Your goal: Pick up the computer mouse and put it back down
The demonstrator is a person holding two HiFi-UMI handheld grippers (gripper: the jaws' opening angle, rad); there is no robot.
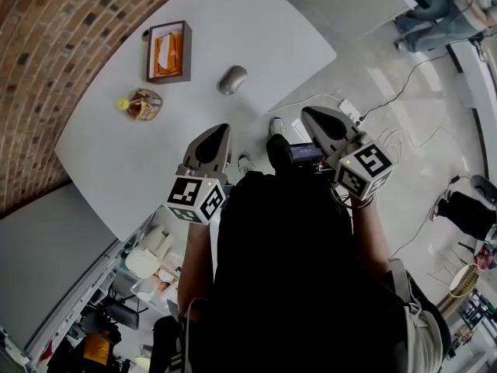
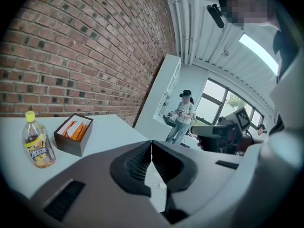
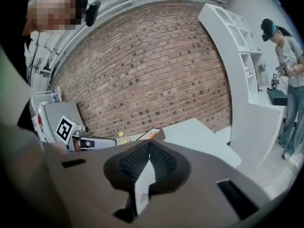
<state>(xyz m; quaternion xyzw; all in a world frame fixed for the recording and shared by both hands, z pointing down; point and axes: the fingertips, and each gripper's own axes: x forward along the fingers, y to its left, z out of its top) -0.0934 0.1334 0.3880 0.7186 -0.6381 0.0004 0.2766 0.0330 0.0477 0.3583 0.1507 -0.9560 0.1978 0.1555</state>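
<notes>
The grey computer mouse [image 1: 232,79] lies on the white table [image 1: 256,22], near its right-hand edge, with nothing touching it. My left gripper [image 1: 220,130] hovers over the table's near edge, well short of the mouse; its jaws are shut and empty [image 2: 151,143]. My right gripper [image 1: 308,113] hangs beside the table over the floor, to the right and short of the mouse, its jaws also shut with nothing between them [image 3: 149,144]. Neither gripper view shows the mouse.
A dark wooden box [image 1: 168,50] with orange contents sits left of the mouse, and a small yellow-capped bottle [image 1: 142,105] stands nearer me. A brick wall [image 1: 46,45] borders the table. Cables and a power strip [image 1: 349,111] lie on the floor. A person [image 3: 285,80] stands by white shelves.
</notes>
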